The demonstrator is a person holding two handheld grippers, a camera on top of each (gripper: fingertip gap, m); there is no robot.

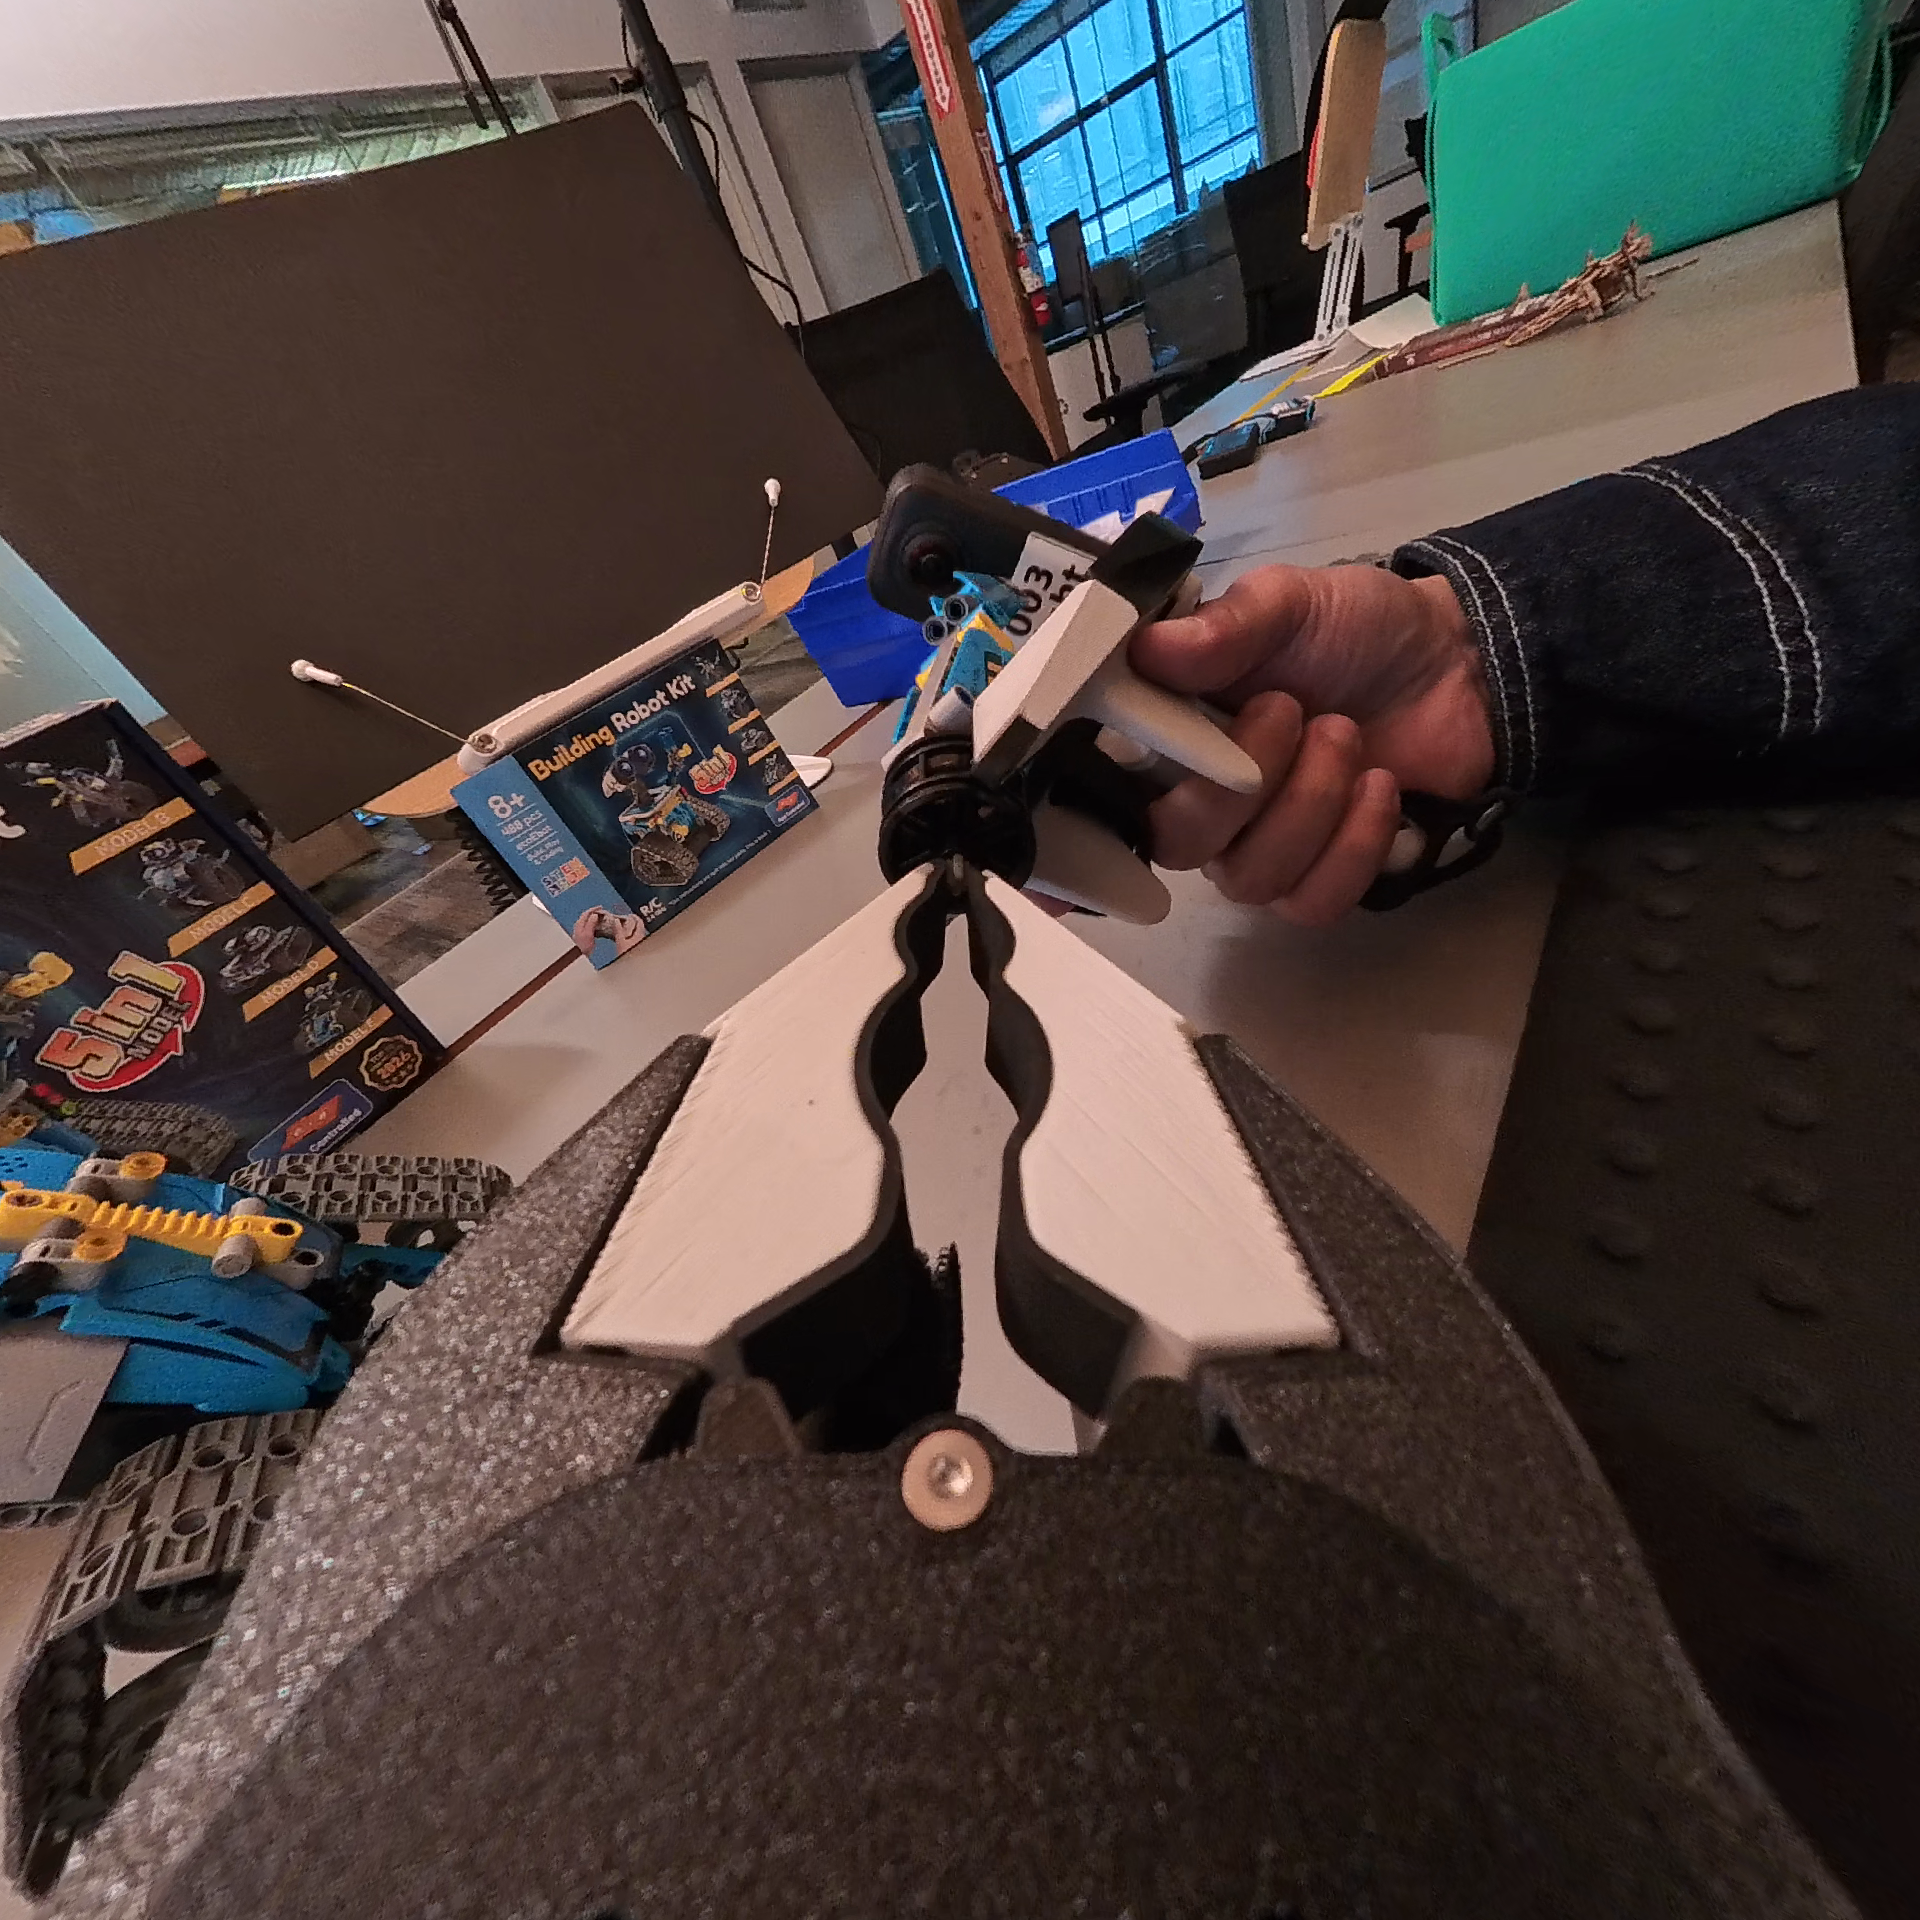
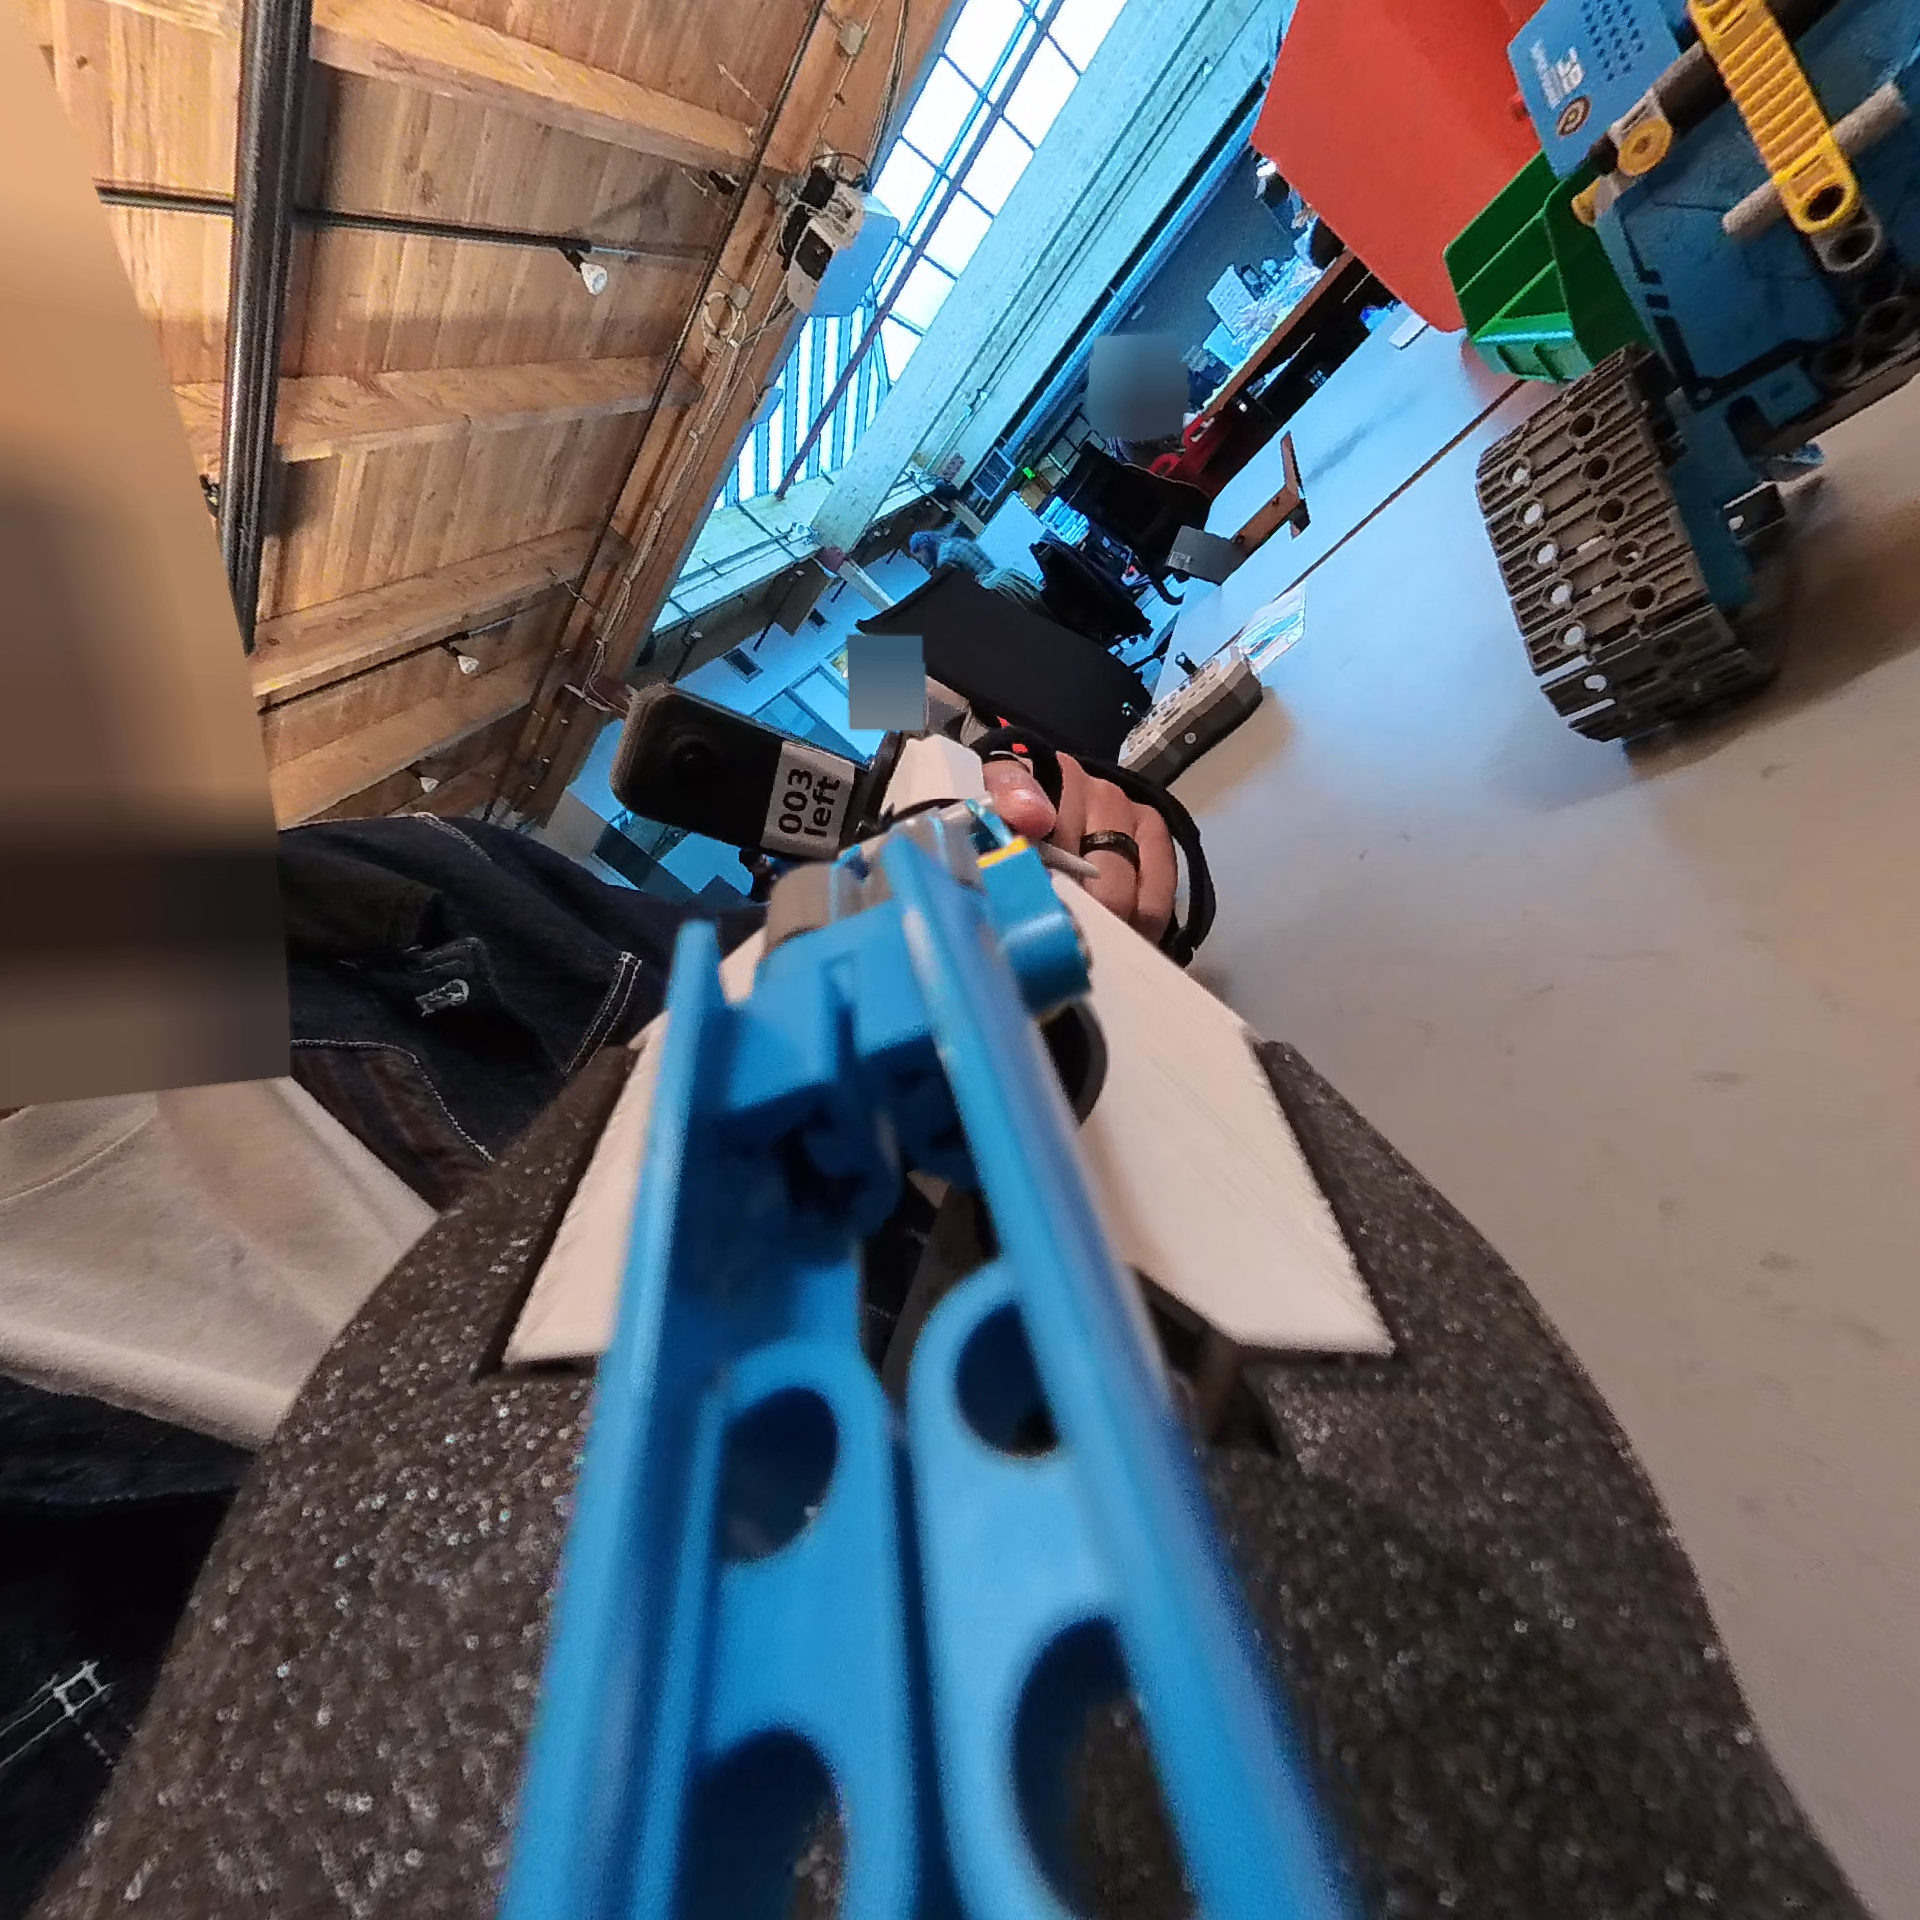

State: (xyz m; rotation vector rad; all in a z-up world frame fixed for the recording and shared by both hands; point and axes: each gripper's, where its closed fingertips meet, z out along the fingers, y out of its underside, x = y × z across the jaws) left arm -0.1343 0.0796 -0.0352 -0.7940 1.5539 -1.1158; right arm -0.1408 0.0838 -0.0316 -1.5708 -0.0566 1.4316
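My left gripper (image 1: 951, 878) has its tips pinched together on a small grey pin at the hub of a black wheel (image 1: 956, 821). The wheel sits on the end of a blue brick assembly (image 1: 971, 649). My right gripper (image 1: 997, 727), held by a hand in a denim sleeve, grips that assembly. In the right wrist view my right gripper (image 2: 914, 862) is shut on the blue assembly (image 2: 862, 1143), which runs along its white fingers (image 2: 1195, 1143) and hides the tips. The left gripper's camera (image 2: 717, 769) and a hand with a ring (image 2: 1112, 862) show just beyond. Both grippers are above the grey table (image 1: 1299, 987).
A blue and yellow tracked robot model (image 1: 156, 1278) (image 2: 1714, 364) stands on the table. Two kit boxes (image 1: 644, 800) (image 1: 177, 966) stand in front of a dark panel (image 1: 416, 436). There is a blue bin (image 1: 1081, 488), a green bin (image 2: 1527, 291) and a black studded mat (image 1: 1714, 1143). My two grippers' fingertips are within a few centimetres of each other.
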